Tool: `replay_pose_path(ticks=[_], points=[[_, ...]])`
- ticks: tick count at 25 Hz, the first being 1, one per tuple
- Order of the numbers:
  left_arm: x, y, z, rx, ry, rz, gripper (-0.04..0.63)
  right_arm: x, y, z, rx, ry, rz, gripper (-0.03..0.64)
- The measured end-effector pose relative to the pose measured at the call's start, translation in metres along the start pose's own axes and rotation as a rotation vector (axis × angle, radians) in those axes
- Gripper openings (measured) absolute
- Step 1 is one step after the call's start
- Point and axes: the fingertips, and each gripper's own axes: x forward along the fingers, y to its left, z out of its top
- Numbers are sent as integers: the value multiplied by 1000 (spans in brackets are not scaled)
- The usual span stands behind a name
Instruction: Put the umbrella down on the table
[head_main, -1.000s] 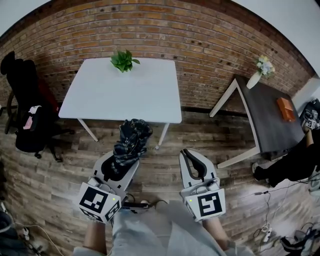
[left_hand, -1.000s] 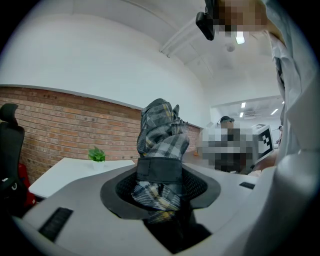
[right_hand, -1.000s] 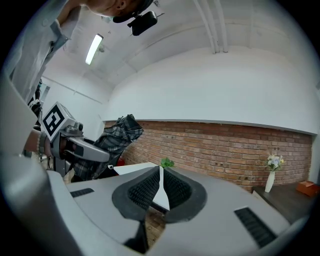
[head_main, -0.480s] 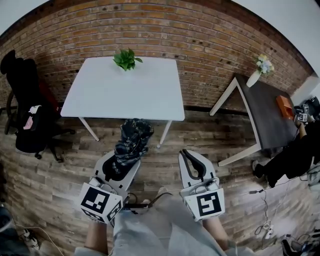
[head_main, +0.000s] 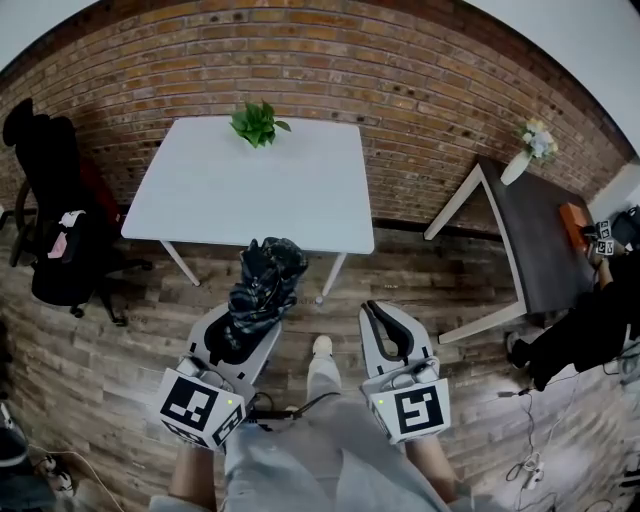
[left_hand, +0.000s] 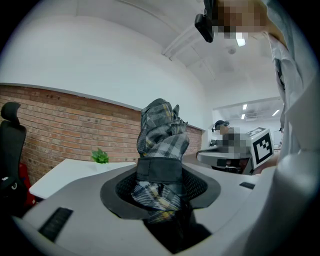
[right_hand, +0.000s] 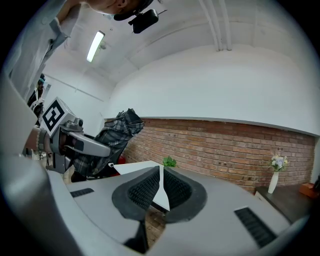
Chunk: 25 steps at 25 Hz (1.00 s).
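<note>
Umbrella (head_main: 262, 290), folded and plaid, is clamped between the left gripper (head_main: 245, 325) jaws. In the head view its long axis is aimed at about 1 o'clock, free end toward the white table (head_main: 250, 190). It is held over the wood floor (head_main: 120, 340), not on the table. The right gripper (head_main: 380, 312) jaws are closed together with nothing between them. A plant (head_main: 258, 122) is seen at the table's 12 o'clock edge by the brick wall (head_main: 400, 80). A dark table (head_main: 545, 250) is at 3 o'clock and a black chair (head_main: 50, 220) at 9.

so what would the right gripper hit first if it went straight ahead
Most likely the white table: the right gripper points at its near corner, though depth is unclear and it could slip past.
</note>
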Motion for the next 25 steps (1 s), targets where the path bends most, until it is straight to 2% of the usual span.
replay_pose_path(ticks=[2,5,8,13,18,25], points=[[14,7,0,-3,0,10,216,15,-9,1,-5,-23,10,54],[38,19,2,-5,6,22,216,34,-26,-9,-9,13,29,54],[68,28,4,-4,7,29,216,58,-49,-11,-7,-8,38,54],[126,48,10,-11,12,43,216,103,-94,-21,14,17,55,54],[190,70,17,-22,22,62,216,159,-142,-17,0,-43,81,54],[266,101,28,-41,28,103,216,226,-202,-22,1,-37,129,54]])
